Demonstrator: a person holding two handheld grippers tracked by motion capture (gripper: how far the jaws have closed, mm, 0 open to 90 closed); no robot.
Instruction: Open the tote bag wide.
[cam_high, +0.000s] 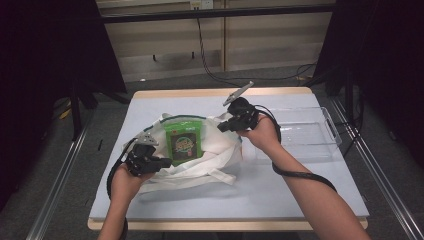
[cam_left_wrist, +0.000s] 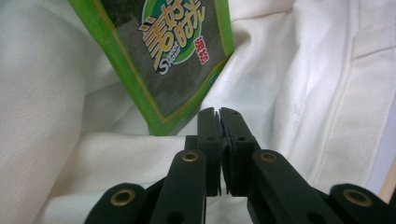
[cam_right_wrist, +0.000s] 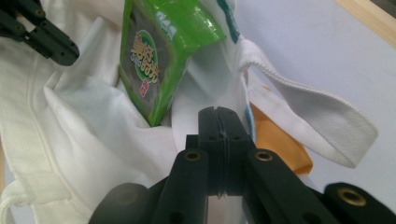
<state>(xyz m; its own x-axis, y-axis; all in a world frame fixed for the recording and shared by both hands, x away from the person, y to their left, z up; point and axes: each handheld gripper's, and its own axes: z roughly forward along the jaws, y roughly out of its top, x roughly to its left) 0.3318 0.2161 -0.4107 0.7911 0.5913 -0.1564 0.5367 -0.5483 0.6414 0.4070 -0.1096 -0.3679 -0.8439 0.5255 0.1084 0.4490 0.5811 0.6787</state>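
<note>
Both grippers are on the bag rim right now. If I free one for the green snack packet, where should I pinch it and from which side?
Pinch the green packet at its flat top edge, probably coming from above. Its lower end sits tucked inside the white bag, while the upper part stands out of the opening and leans on the cloth. The right gripper is nearer that edge; the left gripper could keep holding the rim.

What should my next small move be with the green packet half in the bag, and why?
Probably keep both grips and spread the bag's mouth a little wider so the green packet can slide down. The left gripper and right gripper are each shut on the white cloth bag at opposite edges, and the packet stands with its lower end in the opening, most of it out.
</note>
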